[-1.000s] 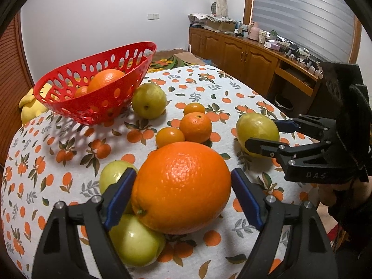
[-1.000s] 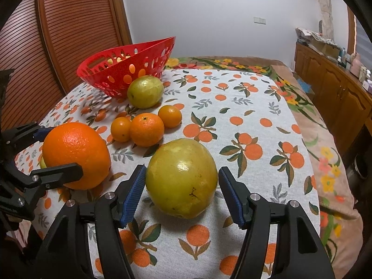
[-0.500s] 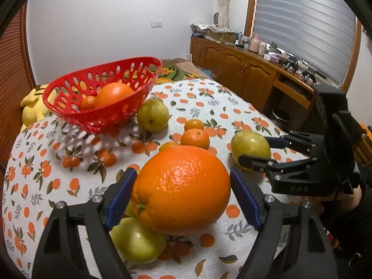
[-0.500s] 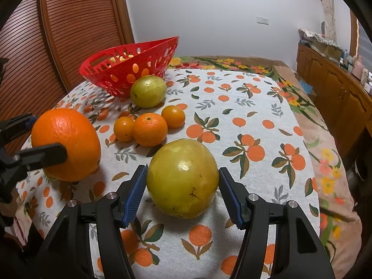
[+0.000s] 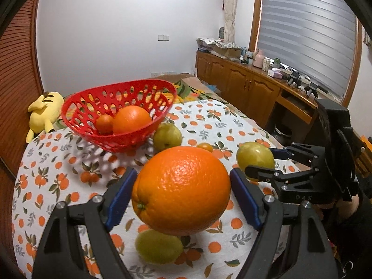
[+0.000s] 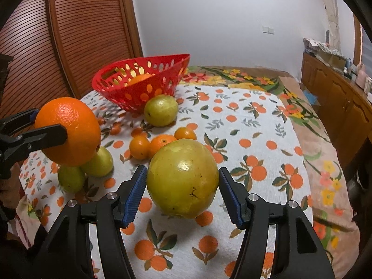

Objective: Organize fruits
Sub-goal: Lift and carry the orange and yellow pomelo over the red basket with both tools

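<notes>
My left gripper (image 5: 182, 174) is shut on a large orange (image 5: 181, 190) and holds it clear above the tablecloth; the right wrist view shows the same orange (image 6: 69, 130) at the left. My right gripper (image 6: 183, 171) is shut on a big yellow-green fruit (image 6: 182, 179), low over the cloth. A red perforated basket (image 5: 116, 141) stands at the back left and holds an orange (image 5: 131, 122) and a mandarin (image 5: 104, 123). Loose on the cloth are a green fruit (image 6: 160, 110) beside the basket, three mandarins (image 6: 139, 146) and two green fruits (image 6: 97, 162) under the lifted orange.
A yellow plush toy (image 5: 44, 114) lies left of the basket at the table's edge. A wooden cabinet (image 5: 244, 86) with clutter on top runs along the right wall. A louvred wooden door (image 6: 34, 58) stands behind the table. A floral blanket (image 6: 325, 162) covers the right side.
My left gripper has risen with the large orange, so the basket and the loose fruit sit lower and farther off in its view. The right gripper has stayed almost still on its fruit.
</notes>
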A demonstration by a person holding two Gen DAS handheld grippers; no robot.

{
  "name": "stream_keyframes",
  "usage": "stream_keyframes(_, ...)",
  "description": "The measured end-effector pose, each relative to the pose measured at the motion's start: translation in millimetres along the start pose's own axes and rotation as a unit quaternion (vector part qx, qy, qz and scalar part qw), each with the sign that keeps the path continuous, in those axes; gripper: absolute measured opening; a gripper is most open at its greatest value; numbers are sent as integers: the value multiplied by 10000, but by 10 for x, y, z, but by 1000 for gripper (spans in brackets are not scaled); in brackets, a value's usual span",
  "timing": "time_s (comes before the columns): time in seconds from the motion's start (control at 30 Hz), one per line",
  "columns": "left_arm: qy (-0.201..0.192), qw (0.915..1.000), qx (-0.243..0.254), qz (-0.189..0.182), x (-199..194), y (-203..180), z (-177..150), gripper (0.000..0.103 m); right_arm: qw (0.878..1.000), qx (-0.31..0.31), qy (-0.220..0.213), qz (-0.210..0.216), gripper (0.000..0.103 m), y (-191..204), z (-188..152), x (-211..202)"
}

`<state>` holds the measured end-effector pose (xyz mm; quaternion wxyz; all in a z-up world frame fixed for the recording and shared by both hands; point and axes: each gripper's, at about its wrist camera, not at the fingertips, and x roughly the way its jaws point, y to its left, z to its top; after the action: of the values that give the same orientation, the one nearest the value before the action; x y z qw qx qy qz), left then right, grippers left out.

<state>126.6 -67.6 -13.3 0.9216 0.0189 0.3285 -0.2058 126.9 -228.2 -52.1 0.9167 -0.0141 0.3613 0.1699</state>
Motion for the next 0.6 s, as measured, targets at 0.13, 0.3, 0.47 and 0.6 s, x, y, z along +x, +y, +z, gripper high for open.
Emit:
stream_keyframes(0.13,-70,9999,-5,110,-31,94,67,81,9999,-68,-70,32,64,51,97,-35)
stream_keyframes(0.3,-196,9995,-18,234,-92,218,183,80,9997,-175,-166,82,64,113,252,-66)
stream_keyframes(0.47,-341,9989,-65,301,-129,387,329,80,9991,-320,-256,123,64,182,448,-68)
stream_keyframes(0.6,-393,9984,-124,380,-115,548,416,80,9985,-438,-302,140,64,239,602,-58)
